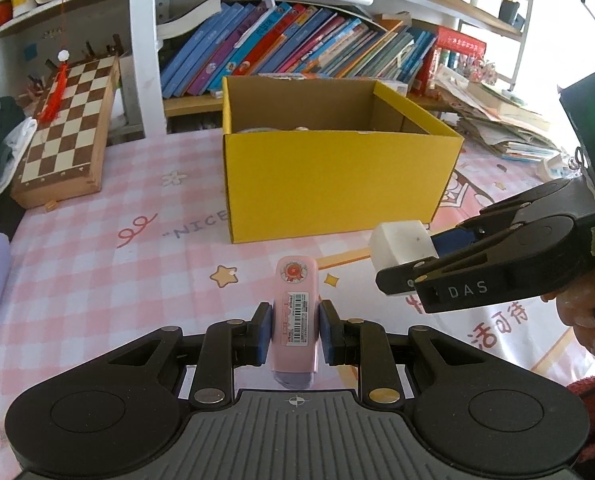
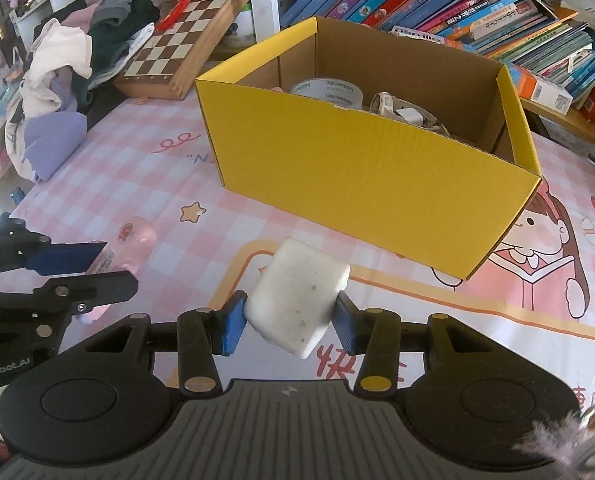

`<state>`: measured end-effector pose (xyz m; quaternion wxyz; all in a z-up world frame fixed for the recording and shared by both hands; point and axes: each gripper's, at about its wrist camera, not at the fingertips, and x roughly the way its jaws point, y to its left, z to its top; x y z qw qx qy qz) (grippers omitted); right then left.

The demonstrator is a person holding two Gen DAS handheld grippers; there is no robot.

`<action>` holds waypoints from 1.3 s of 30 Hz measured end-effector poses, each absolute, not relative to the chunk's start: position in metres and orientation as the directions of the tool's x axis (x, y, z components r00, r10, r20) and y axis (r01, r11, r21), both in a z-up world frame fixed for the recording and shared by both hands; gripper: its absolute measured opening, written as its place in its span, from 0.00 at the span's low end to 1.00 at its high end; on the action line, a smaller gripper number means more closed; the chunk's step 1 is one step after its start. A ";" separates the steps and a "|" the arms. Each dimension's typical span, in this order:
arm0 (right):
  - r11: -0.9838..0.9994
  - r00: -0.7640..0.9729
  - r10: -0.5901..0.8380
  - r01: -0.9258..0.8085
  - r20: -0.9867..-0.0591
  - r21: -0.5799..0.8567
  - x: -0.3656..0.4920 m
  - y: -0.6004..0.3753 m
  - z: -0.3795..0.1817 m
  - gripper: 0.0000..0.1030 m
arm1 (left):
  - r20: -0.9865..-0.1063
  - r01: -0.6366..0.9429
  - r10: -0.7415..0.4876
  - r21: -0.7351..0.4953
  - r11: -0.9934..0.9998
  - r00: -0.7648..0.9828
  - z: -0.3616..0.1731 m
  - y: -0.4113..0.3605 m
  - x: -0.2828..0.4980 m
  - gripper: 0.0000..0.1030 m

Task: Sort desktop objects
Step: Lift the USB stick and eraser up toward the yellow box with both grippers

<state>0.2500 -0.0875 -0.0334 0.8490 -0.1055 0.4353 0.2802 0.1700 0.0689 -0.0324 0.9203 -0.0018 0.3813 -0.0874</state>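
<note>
My left gripper (image 1: 295, 330) is shut on a pink case (image 1: 296, 312) with a barcode label, held just over the pink checked mat. The case also shows in the right wrist view (image 2: 131, 248). My right gripper (image 2: 289, 322) is shut on a white eraser block (image 2: 297, 298), seen from the side in the left wrist view (image 1: 401, 246). An open yellow cardboard box (image 1: 337, 176) stands ahead of both grippers (image 2: 361, 184). Inside it lie a tape roll (image 2: 327, 90) and a white watch (image 2: 393, 110).
A wooden chessboard (image 1: 63, 132) leans at the back left. A pile of clothes (image 2: 69, 72) lies at the left edge. Rows of books (image 1: 297, 44) fill the shelf behind the box. Loose papers and books (image 1: 497, 120) are stacked at the back right.
</note>
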 end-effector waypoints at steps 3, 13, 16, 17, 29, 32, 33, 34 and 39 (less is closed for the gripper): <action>0.823 0.468 0.378 -0.565 -0.799 0.058 0.246 -0.089 -0.032 0.42 | -0.697 0.169 -0.172 -0.075 0.983 0.696 -0.032 0.067 0.169 0.23; 0.833 0.482 0.369 -0.551 -0.795 0.053 0.238 -0.100 -0.026 0.42 | -0.678 0.189 -0.192 -0.078 0.979 0.710 -0.026 0.061 0.168 0.23; 0.837 0.482 0.366 -0.544 -0.796 0.056 0.237 -0.106 -0.026 0.42 | -0.675 0.197 -0.197 -0.078 0.977 0.711 -0.025 0.058 0.169 0.23; 0.839 0.482 0.365 -0.542 -0.797 0.056 0.236 -0.108 -0.026 0.42 | -0.675 0.200 -0.199 -0.078 0.977 0.711 -0.025 0.056 0.169 0.23; 0.866 0.498 0.342 -0.496 -0.797 0.062 0.233 -0.136 -0.022 0.42 | -0.669 0.263 -0.242 -0.073 0.962 0.703 -0.022 0.032 0.176 0.23; 0.869 0.504 0.344 -0.491 -0.792 0.065 0.234 -0.141 -0.018 0.42 | -0.661 0.270 -0.247 -0.068 0.960 0.709 -0.018 0.029 0.179 0.23; 0.869 0.506 0.346 -0.490 -0.790 0.067 0.234 -0.143 -0.017 0.42 | -0.658 0.272 -0.248 -0.068 0.960 0.711 -0.016 0.027 0.181 0.23; 0.869 0.507 0.349 -0.490 -0.788 0.070 0.235 -0.144 -0.015 0.42 | -0.654 0.273 -0.249 -0.067 0.960 0.715 -0.014 0.026 0.182 0.23; 0.866 0.518 0.368 -0.492 -0.772 0.083 0.240 -0.150 -0.004 0.42 | -0.627 0.282 -0.255 -0.058 0.958 0.736 -0.003 0.020 0.190 0.23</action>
